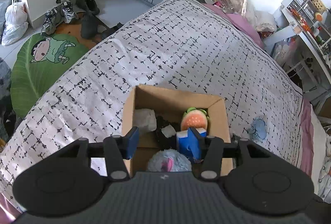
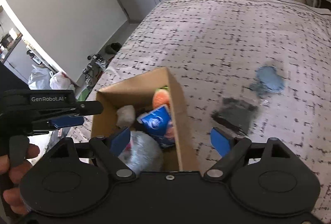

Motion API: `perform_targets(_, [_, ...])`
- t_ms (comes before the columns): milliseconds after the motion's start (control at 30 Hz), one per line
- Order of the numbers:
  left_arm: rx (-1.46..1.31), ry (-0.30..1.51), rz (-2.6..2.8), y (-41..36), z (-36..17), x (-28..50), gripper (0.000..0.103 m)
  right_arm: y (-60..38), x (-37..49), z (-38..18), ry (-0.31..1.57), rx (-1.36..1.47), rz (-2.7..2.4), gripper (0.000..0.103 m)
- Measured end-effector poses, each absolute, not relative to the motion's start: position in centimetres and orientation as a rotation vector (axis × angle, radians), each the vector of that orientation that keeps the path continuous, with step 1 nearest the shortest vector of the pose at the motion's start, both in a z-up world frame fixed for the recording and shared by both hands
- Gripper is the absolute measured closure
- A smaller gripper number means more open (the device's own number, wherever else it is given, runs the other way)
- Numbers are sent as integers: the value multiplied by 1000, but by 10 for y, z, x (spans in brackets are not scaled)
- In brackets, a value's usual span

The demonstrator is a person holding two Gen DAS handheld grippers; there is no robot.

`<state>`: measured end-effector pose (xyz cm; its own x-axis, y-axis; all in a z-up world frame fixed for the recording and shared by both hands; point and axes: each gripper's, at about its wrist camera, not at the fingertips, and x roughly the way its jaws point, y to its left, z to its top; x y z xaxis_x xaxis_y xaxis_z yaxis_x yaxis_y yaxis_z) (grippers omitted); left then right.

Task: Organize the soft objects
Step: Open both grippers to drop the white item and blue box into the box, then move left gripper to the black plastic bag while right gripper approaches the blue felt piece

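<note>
From the left wrist view, the left tool [image 1: 164, 140] hangs over the cardboard box [image 1: 219, 104] sitting on the bed [image 1: 165, 48], jaws partly apart with nothing pinched between them. A blue packet [image 1: 187, 144] sits right by its right finger, but I can't tell if they touch. Already in the box: a grey-blue plush [image 1: 169, 160] at the near end, an orange plush [image 1: 193, 120] at the far end, and something white [image 1: 144, 119]. One blue soft thing [image 1: 257, 128] lies out on the bed, just right of the box. Over on the right wrist view, the right tool [image 2: 170, 140] is spread wide and empty, straddling the box's right wall [image 2: 178, 100]. The left tool [image 2: 68, 114] shows side-on at the left. This view is blurry, but the blue soft thing [image 2: 269, 80] and a dark flat item [image 2: 235, 113] are both out on the bedding. I'd say the drop is done, so next swing right, come down over the dark item, and pinch deep since flat fabric slips.
</note>
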<state>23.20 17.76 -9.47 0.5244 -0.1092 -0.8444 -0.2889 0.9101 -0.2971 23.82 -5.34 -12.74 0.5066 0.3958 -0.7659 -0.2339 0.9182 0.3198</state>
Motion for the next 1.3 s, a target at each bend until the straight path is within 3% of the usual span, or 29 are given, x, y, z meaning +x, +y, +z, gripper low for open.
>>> perform_targets(133, [-424, 1027, 102, 168, -94, 228, 52, -66, 233, -129, 975, 191, 363, 19])
perform_targets(500, [-341, 1048, 101, 134, -89, 221, 32, -94, 226, -130, 966, 209, 337, 17])
perform_targets(600, [-329, 1049, 103, 125, -89, 220, 30, -102, 224, -128, 949, 209, 336, 11])
perform_targets(1300, [-263, 1045, 62, 55, -82, 232, 30, -173, 241, -136, 928, 277, 329, 11])
